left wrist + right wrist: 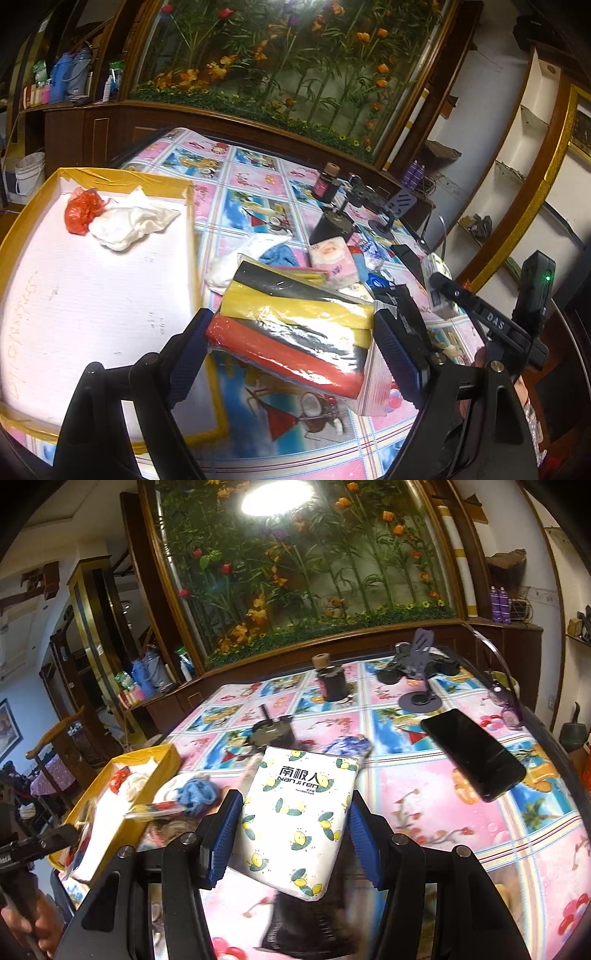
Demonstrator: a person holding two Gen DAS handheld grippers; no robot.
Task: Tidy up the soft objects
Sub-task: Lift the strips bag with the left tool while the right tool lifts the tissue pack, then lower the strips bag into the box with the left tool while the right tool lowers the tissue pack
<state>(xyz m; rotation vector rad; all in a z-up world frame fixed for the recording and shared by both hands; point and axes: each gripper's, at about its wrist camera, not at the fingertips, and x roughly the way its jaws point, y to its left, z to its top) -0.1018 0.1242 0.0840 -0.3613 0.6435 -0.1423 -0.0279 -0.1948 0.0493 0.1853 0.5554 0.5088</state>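
My left gripper (pixel 293 354) is shut on a clear-wrapped pack of red, black and yellow cloths (pixel 295 332), held above the table just right of the tray. The yellow-rimmed tray (pixel 192 236) has a white floor with a red plastic bag (pixel 79 210) and a white cloth (pixel 129 221) lying in it. My right gripper (pixel 291 840) is shut on a white tissue pack with lemon print (pixel 299 812), lifted off the table. In the left wrist view that tissue pack (pixel 437 284) shows at the right. A blue cloth (pixel 195 794) on a white cloth lies beside the tray.
A pink tissue pack (pixel 332 262) and a blue-white bag (pixel 349 746) lie mid-table. A black phone (pixel 472 753), a phone stand (pixel 419 698), a corked dark jar (pixel 330 679) and a dark cup with straw (pixel 271 731) stand farther back. A hand (pixel 22 923) shows lower left.
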